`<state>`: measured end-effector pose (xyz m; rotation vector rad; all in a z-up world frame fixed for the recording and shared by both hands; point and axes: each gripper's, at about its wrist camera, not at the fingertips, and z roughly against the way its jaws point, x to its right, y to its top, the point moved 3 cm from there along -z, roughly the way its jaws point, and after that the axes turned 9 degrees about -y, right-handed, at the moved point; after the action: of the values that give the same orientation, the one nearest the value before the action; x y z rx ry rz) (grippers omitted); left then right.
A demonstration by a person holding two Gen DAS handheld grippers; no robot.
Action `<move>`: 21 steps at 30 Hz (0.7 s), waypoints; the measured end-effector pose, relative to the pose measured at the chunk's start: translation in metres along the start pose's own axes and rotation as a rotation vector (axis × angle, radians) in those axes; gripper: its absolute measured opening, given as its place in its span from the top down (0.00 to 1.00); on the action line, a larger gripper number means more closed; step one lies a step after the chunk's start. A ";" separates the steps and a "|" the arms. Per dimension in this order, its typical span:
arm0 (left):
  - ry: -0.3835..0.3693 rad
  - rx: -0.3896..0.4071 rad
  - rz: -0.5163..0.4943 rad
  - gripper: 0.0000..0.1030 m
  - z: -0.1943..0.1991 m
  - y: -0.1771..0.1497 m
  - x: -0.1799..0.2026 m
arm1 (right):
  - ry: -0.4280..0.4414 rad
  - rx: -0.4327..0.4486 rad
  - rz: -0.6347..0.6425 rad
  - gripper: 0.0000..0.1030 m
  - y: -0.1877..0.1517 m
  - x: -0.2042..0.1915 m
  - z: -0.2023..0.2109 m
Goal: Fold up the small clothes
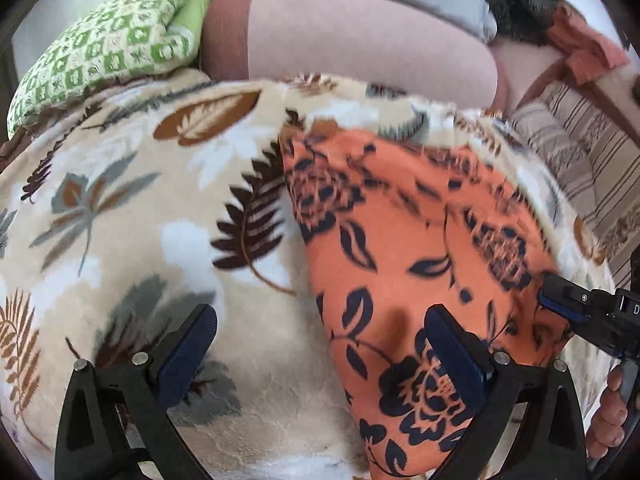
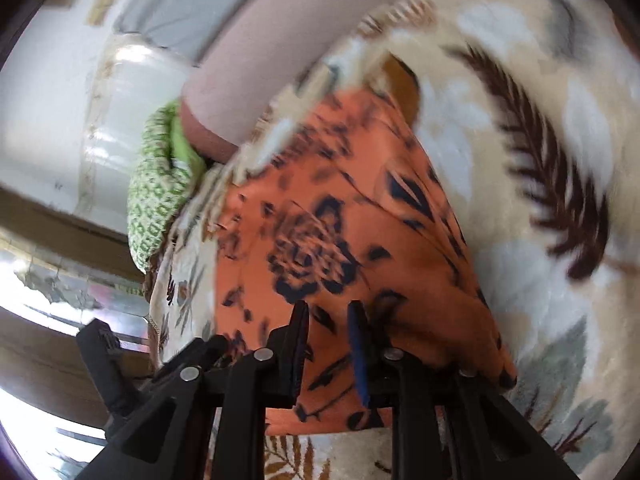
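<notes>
An orange garment with a dark floral print (image 1: 404, 248) lies on a cream leaf-patterned blanket (image 1: 132, 208). My left gripper (image 1: 320, 344) is open and empty, hovering above the garment's near left edge. My right gripper (image 1: 560, 300) reaches in from the right at the garment's right edge. In the right wrist view the right gripper (image 2: 330, 320) has its jaws nearly together with orange cloth (image 2: 320, 240) between them, but blur hides whether it grips the cloth.
A green-and-white patterned pillow (image 1: 104, 52) and a pink bolster (image 1: 360, 44) lie at the far edge of the blanket (image 2: 540, 160). A striped cushion (image 1: 580, 160) is at the right. A wooden frame and window (image 2: 60, 240) show left in the right wrist view.
</notes>
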<state>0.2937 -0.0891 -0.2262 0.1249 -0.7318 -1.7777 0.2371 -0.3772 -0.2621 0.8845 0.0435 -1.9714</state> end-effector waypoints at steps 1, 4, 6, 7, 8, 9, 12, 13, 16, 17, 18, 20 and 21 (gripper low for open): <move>0.002 -0.005 0.007 0.00 -0.001 0.000 -0.002 | 0.014 0.023 0.007 0.77 0.002 -0.004 0.004; 0.056 -0.080 0.013 0.00 -0.021 -0.005 -0.009 | 0.024 0.035 -0.026 0.77 0.005 -0.001 0.005; 0.019 -0.110 0.060 0.00 -0.033 -0.011 -0.014 | -0.062 -0.021 -0.056 0.79 0.005 0.011 -0.010; -0.001 -0.114 0.094 0.00 -0.034 -0.011 -0.016 | -0.056 -0.047 -0.076 0.79 0.004 0.015 -0.017; -0.007 -0.124 0.104 0.00 -0.034 -0.010 -0.016 | -0.031 -0.062 -0.101 0.79 0.004 0.017 -0.021; -0.002 -0.123 0.092 0.00 -0.034 -0.009 -0.014 | -0.034 -0.062 -0.097 0.79 0.006 0.016 -0.021; 0.016 -0.064 0.072 0.00 -0.020 -0.002 -0.012 | -0.056 -0.049 -0.054 0.79 0.005 0.010 -0.017; 0.012 -0.040 0.080 0.00 -0.014 0.000 -0.013 | -0.047 -0.033 -0.049 0.78 0.005 0.007 -0.013; 0.018 -0.038 0.109 0.00 -0.011 0.003 -0.021 | -0.009 0.032 -0.028 0.78 0.011 -0.001 -0.002; 0.041 -0.037 0.117 0.00 -0.013 0.003 -0.025 | -0.001 0.049 -0.029 0.78 0.013 -0.002 0.001; 0.060 -0.043 0.120 0.00 -0.016 0.002 -0.027 | 0.010 0.057 -0.034 0.78 0.015 -0.002 0.001; 0.051 -0.073 0.126 0.00 -0.024 0.000 -0.029 | 0.001 0.047 -0.043 0.78 0.019 -0.004 -0.005; 0.042 -0.083 0.128 0.00 -0.025 -0.001 -0.030 | -0.026 0.035 -0.047 0.78 0.021 -0.003 -0.012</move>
<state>0.3147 -0.0722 -0.2552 0.0581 -0.6216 -1.6756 0.2602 -0.3825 -0.2628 0.8876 0.0155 -2.0319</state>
